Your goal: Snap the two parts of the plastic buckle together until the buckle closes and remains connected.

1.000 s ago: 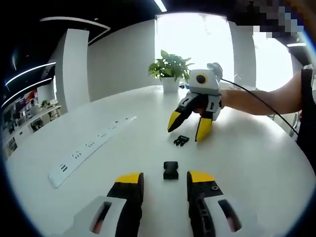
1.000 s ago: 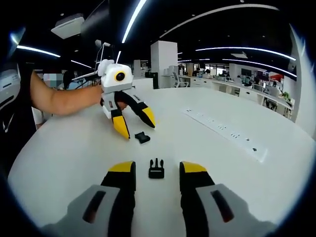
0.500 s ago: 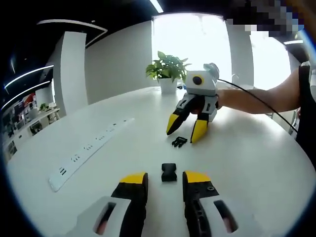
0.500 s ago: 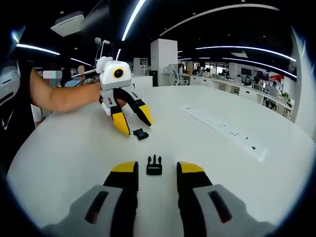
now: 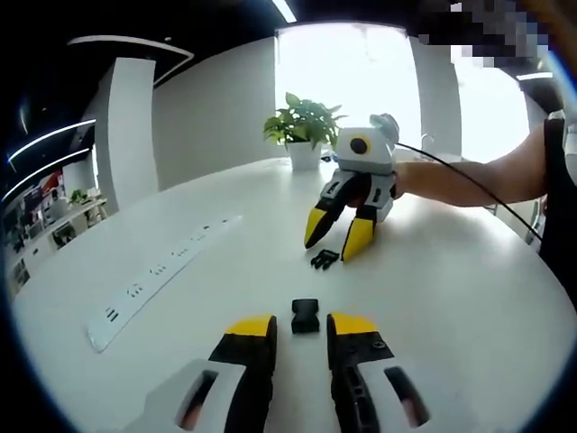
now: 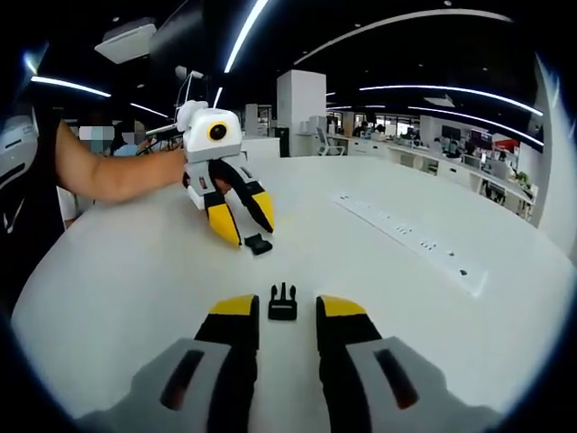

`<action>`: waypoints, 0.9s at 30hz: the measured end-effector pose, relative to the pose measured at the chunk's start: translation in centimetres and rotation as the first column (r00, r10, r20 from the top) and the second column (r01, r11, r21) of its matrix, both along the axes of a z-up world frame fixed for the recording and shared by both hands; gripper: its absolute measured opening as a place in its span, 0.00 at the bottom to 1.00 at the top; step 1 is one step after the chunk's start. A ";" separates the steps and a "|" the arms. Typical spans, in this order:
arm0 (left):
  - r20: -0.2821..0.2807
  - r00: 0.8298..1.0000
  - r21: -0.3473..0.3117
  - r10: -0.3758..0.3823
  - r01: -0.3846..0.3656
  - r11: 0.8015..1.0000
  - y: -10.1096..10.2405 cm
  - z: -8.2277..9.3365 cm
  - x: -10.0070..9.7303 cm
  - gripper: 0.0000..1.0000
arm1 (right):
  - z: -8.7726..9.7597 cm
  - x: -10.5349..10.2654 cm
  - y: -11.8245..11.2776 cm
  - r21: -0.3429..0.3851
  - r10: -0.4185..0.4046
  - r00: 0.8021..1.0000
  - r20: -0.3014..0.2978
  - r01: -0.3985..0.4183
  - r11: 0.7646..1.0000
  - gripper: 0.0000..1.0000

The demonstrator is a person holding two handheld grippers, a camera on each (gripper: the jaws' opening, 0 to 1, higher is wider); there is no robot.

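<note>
A wide white tabletop in an open-plan office carries the scene, with a long white power strip lying along one side and a potted plant at the far edge against bright windows.

The left gripper sits low over the surface, its yellow-tipped fingers apart and holding nothing, the socket half of the buckle lying flat on the tabletop just ahead of the gap between them. Facing it, the right gripper mirrors the pose, its fingers likewise spread and empty, with the pronged half of the buckle lying just beyond the tips, prongs pointing away. The two black parts lie near one another but apart; nothing is yet gripped.

Both pieces look like small, light, rigid moulded plastic, smooth enough to skid on the glossy surface if nudged rather than pinched. The better hold is probably across the flat body of each half: on the socket, clear of its open mouth; on the pronged part, at the strap-bar base, leaving the springy side prongs free to flex and click home. Squeezing the prongs themselves would likely block the latch.
</note>
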State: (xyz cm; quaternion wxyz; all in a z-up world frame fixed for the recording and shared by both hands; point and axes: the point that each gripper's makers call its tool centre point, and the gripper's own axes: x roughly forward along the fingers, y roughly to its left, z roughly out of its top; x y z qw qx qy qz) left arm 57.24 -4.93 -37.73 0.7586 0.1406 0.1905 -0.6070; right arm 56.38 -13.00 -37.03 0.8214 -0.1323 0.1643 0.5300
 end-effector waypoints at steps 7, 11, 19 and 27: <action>0.002 1.000 0.004 -0.002 0.002 1.000 0.1 -0.1 0.0 0.20 | -0.1 0.1 -0.1 -0.003 -0.002 1.000 -0.001 0.002 1.000 0.23; -0.002 1.000 0.005 -0.003 0.003 1.000 0.0 -0.2 0.1 0.17 | -0.3 0.2 -0.1 -0.004 0.000 1.000 -0.005 0.000 1.000 0.23; -0.002 1.000 0.007 -0.001 0.001 1.000 -0.1 -0.3 0.2 0.16 | -0.4 0.2 -0.1 -0.006 0.002 1.000 -0.007 -0.002 1.000 0.21; -0.008 1.000 0.010 -0.004 0.005 1.000 -0.2 -0.4 0.1 0.15 | -0.3 0.2 -0.1 -0.002 -0.002 1.000 -0.006 0.002 1.000 0.19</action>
